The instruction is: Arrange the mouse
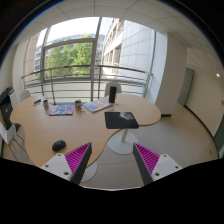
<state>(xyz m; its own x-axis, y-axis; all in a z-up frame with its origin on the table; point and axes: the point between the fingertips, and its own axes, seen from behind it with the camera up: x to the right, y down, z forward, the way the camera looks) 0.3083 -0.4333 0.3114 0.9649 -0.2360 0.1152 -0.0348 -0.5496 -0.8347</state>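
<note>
A small dark mouse (58,145) lies on the near left part of the light wooden table (50,128), just beyond my left finger. A black mouse pad (120,119) lies on the right end of the table, with a small pale shape on it that I cannot make out. My gripper (113,165) is open and empty, held above the floor in front of the table. Its magenta pads (80,157) stand wide apart, with nothing between them.
Magazines (60,109) and papers (97,105), two cups (77,104) and a dark container (112,93) sit at the table's far side. A chair (8,112) stands at the left. The table's pedestal (120,142) is ahead. Large windows with a railing lie beyond.
</note>
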